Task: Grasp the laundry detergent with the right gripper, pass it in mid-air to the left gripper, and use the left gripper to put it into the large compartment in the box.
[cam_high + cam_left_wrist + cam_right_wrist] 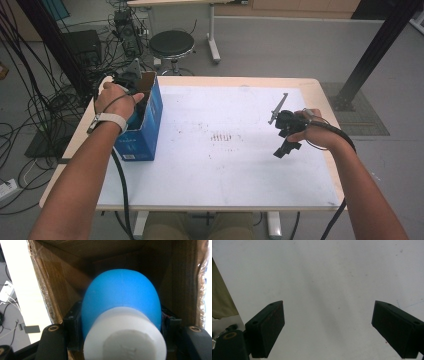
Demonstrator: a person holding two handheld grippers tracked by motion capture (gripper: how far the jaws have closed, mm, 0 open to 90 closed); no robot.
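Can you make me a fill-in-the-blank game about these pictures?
1. The left claw is shut on a bulb that is white and ____.
2. That bulb is inside a cardboard ____.
3. The right claw hangs over the white table with its jaws ____.
4. The round black ____ stands on the floor behind the table.

Missing words: blue; box; open; stool

- Your table (320,90) has a light wooden edge and carries a white mat (225,170).
- A blue cardboard box (145,130) stands at its left edge.
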